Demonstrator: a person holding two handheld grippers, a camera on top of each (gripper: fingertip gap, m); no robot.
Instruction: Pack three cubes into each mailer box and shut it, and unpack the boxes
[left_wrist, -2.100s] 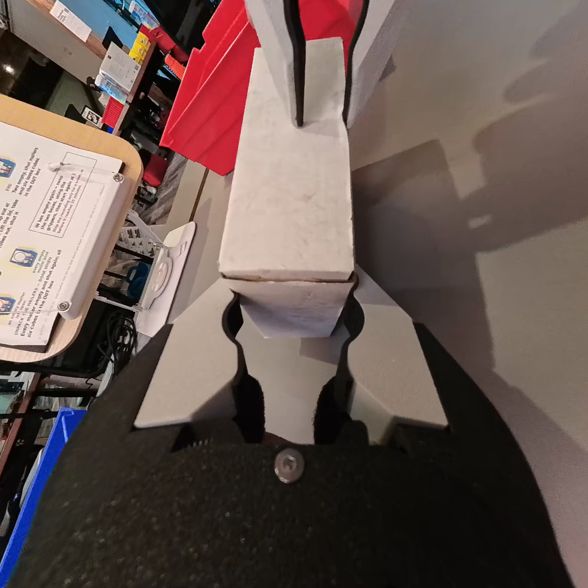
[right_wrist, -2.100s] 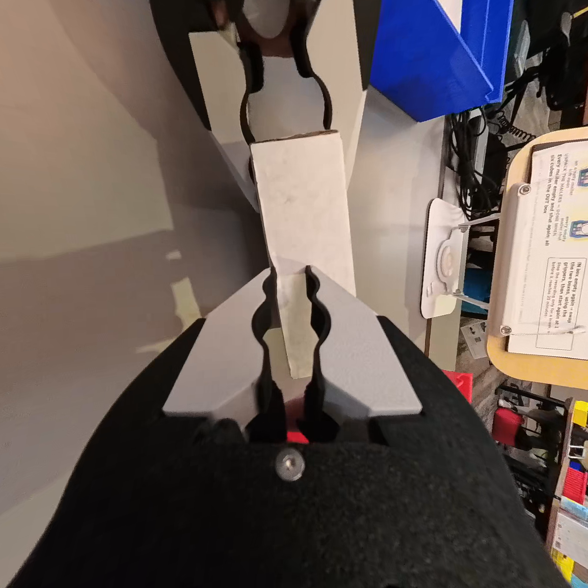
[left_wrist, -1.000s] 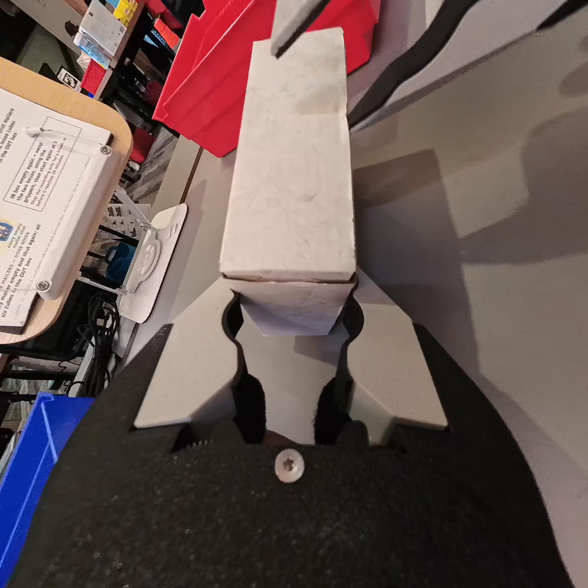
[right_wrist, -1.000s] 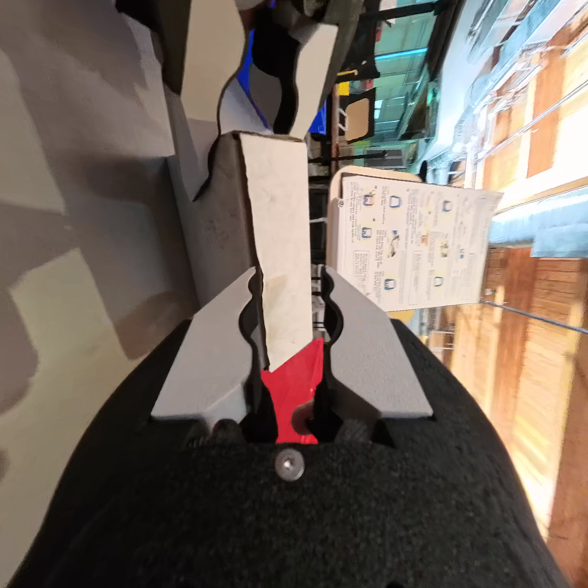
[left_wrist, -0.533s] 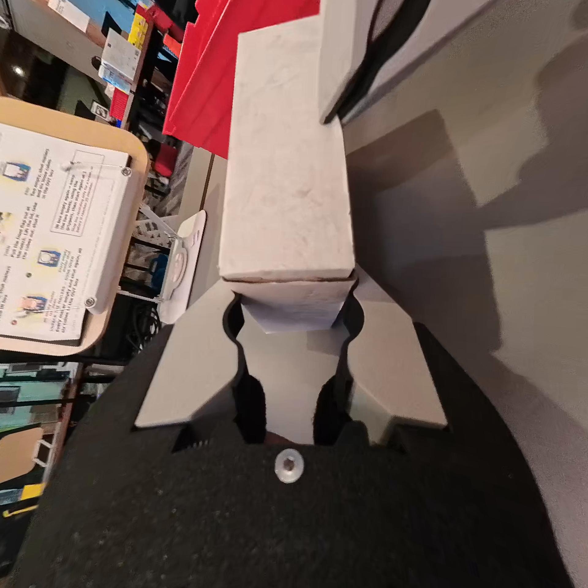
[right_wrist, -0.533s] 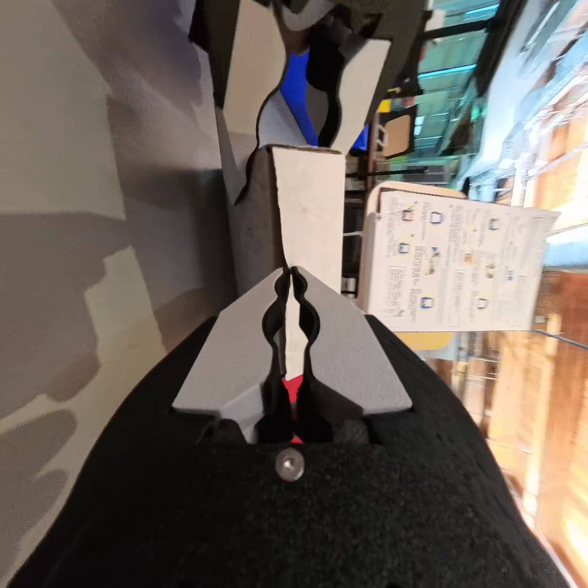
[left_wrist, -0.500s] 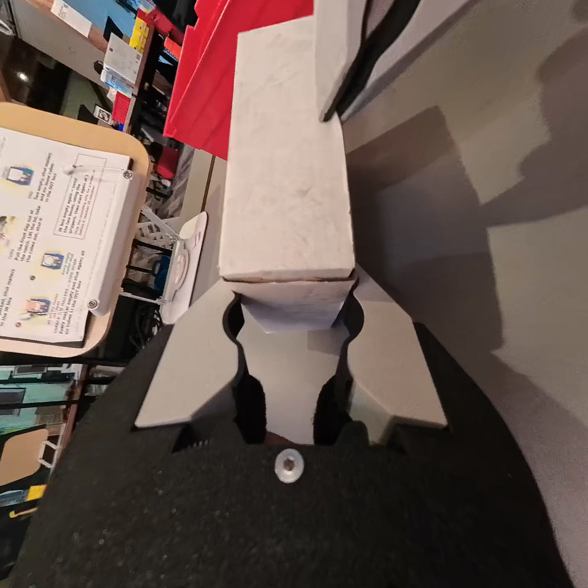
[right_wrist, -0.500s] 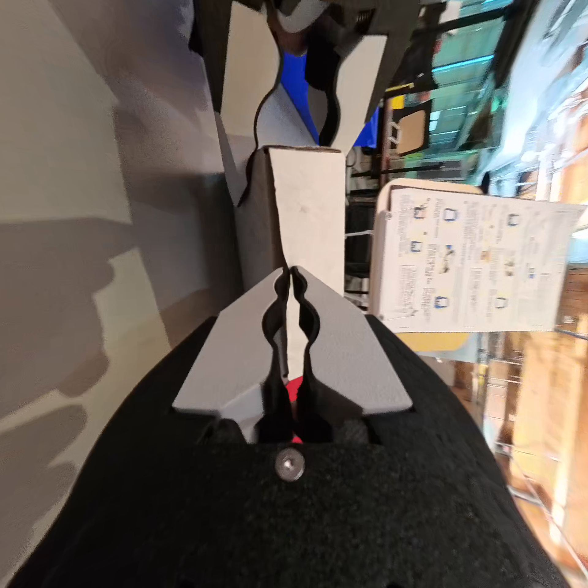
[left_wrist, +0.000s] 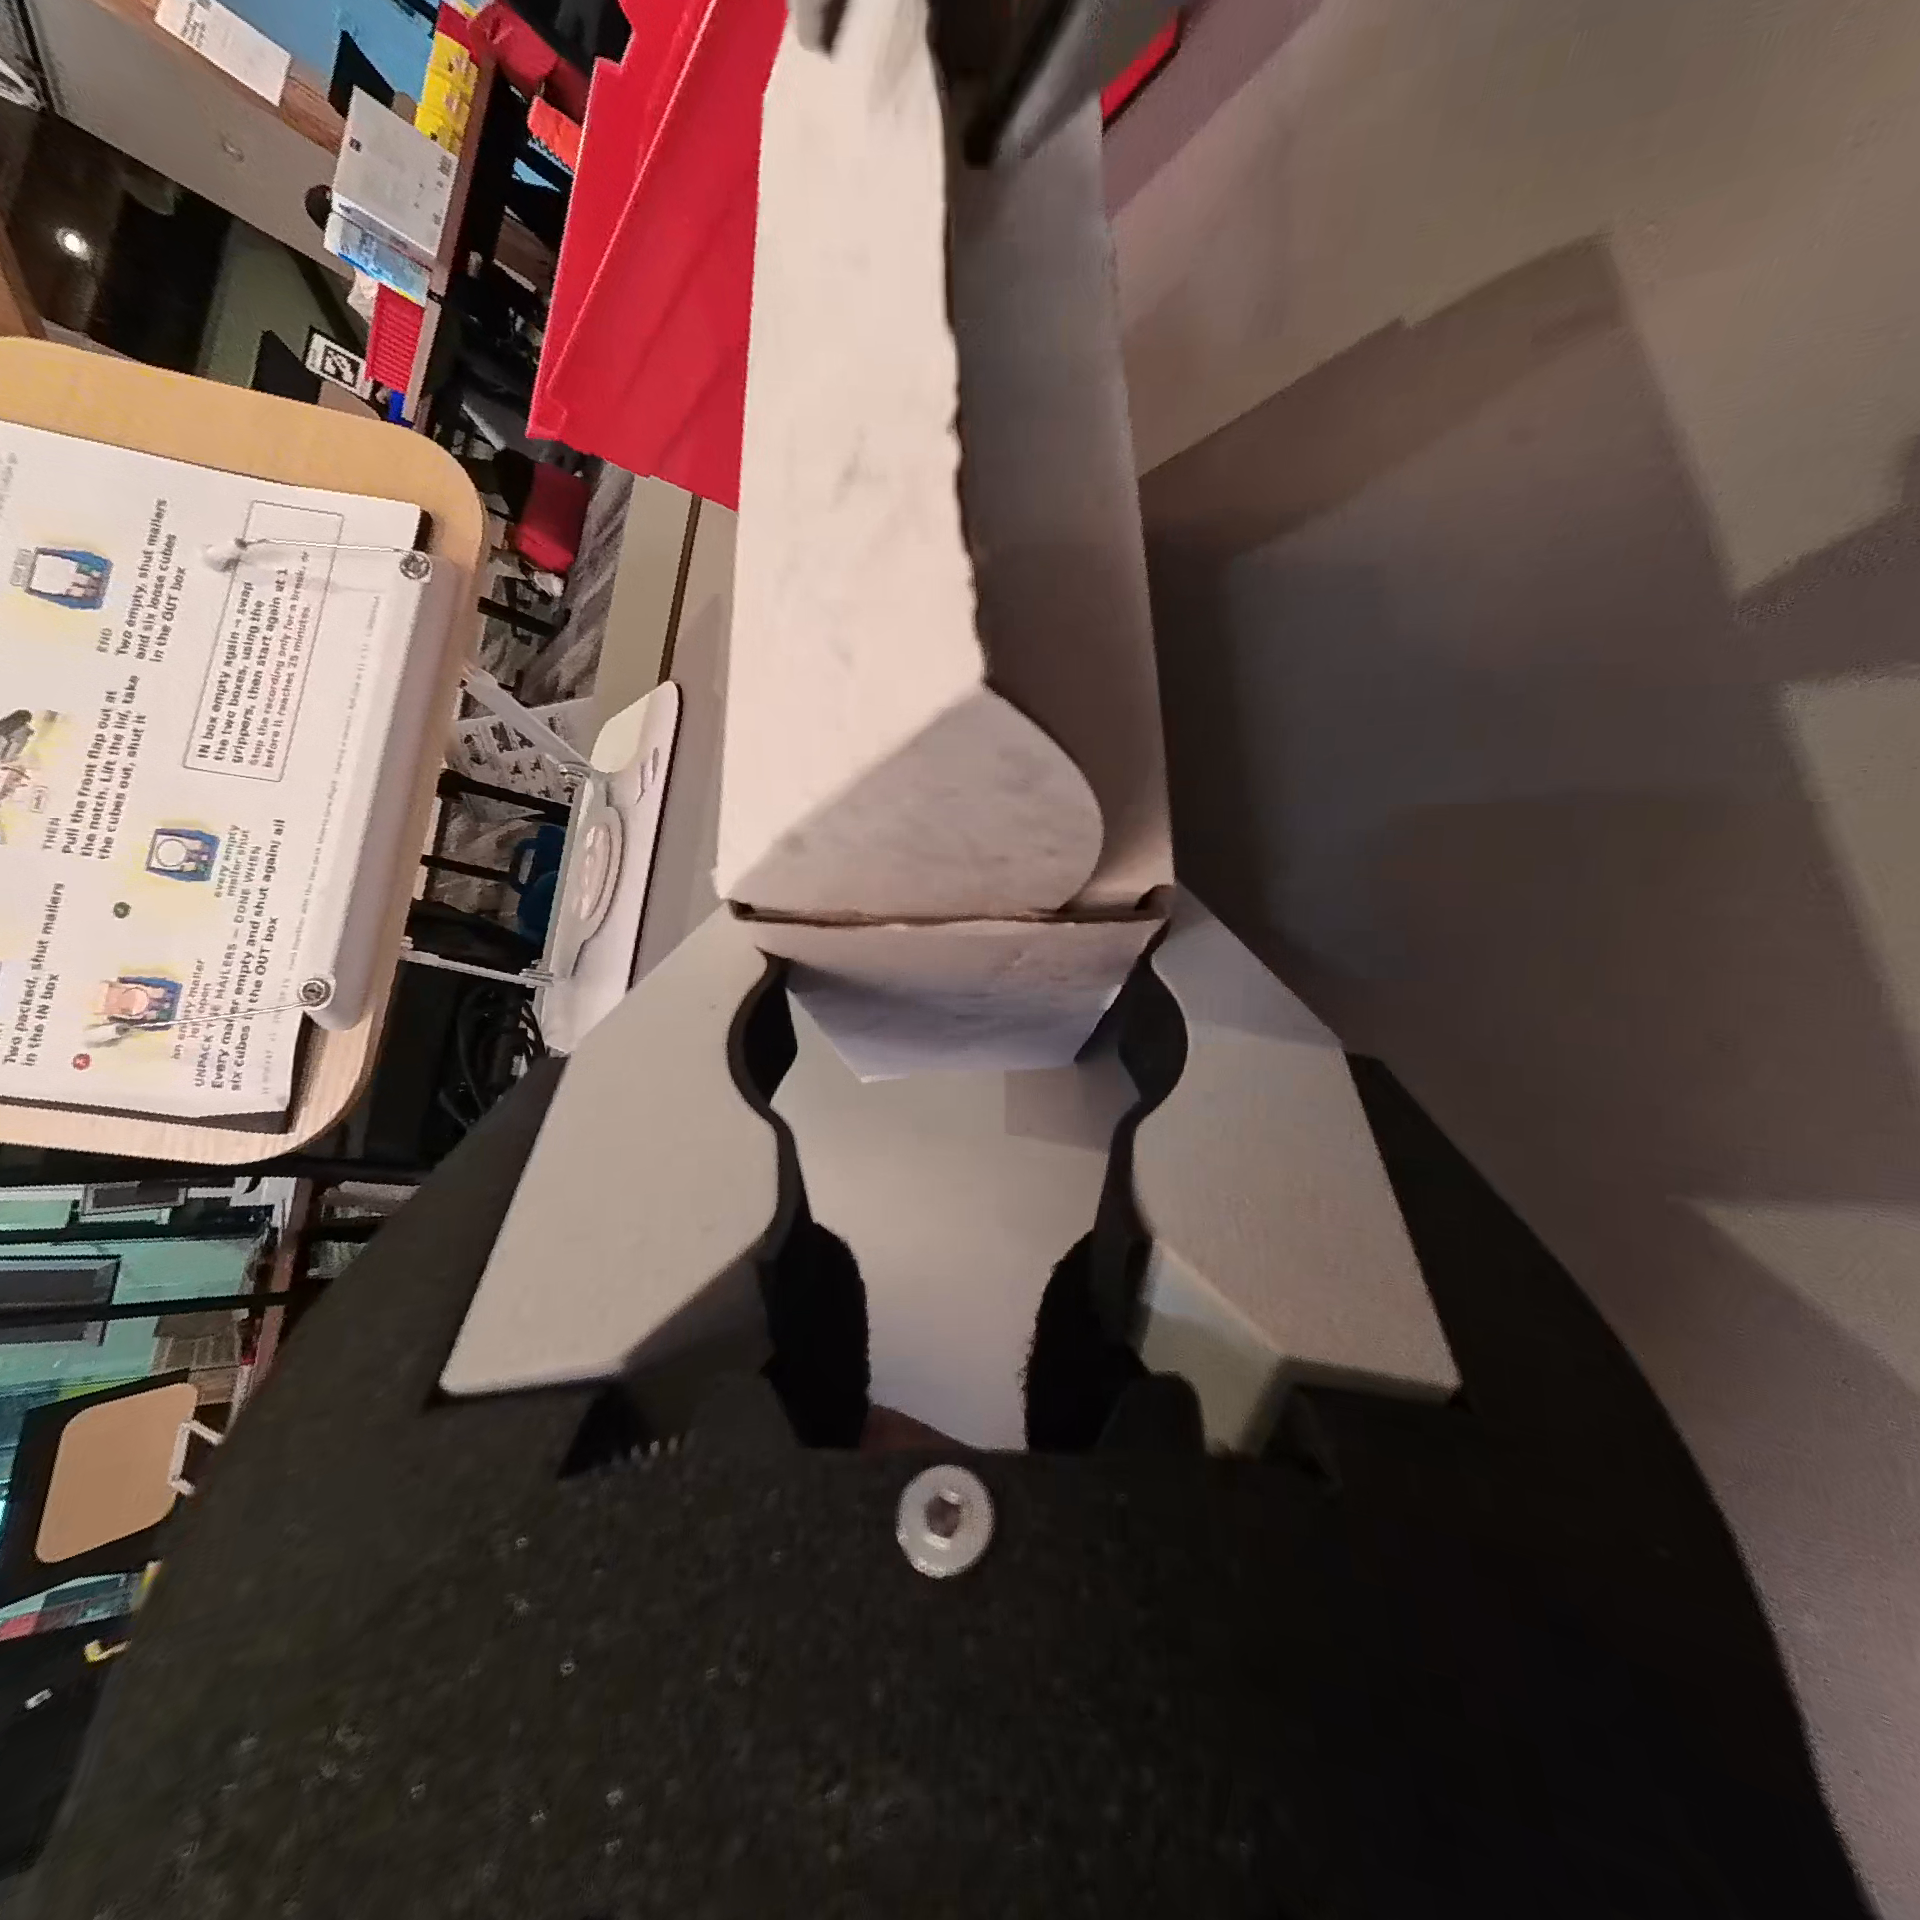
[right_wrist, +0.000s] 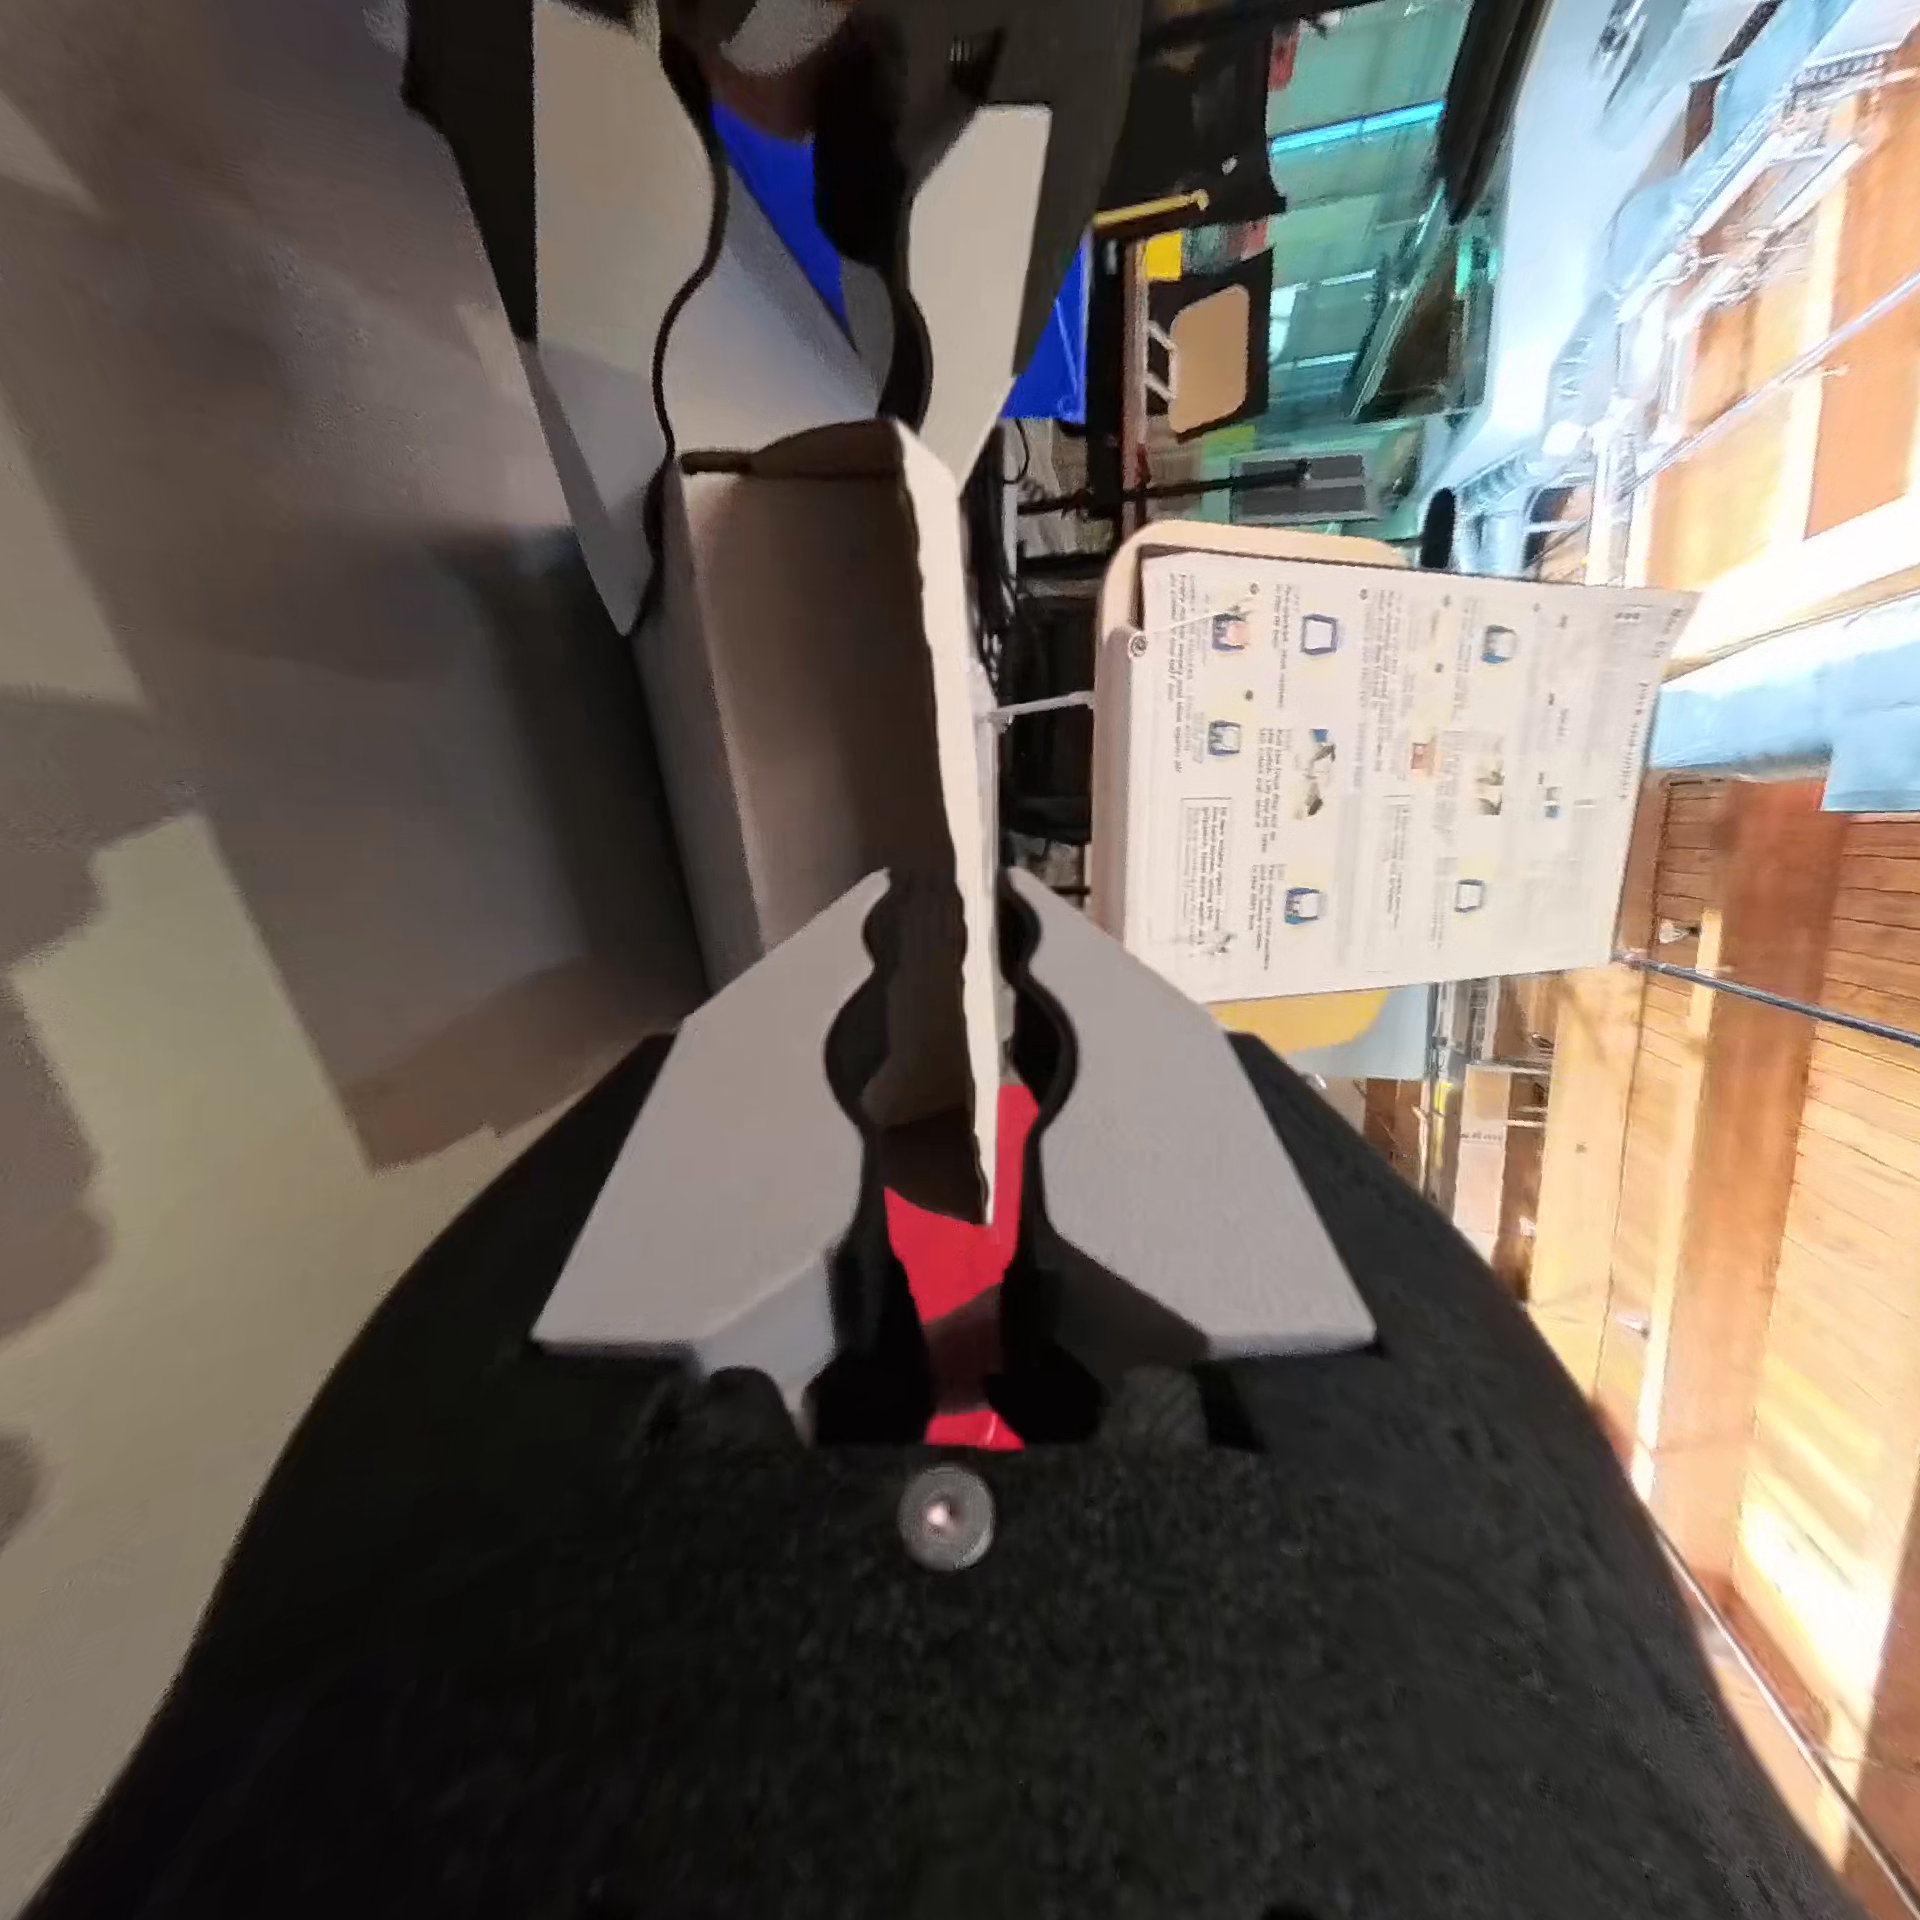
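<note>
The box (left_wrist: 1049, 623) is clamped at one end by the left gripper (left_wrist: 956, 997), above the table (left_wrist: 1558, 727). Its lid (right_wrist: 961, 831) is pinched by the nearly closed right gripper (right_wrist: 951, 935). Pulled askew, the lid may tear or slip free.

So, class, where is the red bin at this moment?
In the left wrist view the red bin sits at the top, left of the white mailer box that the left gripper clamps, on the grey table near its far edge.
</note>
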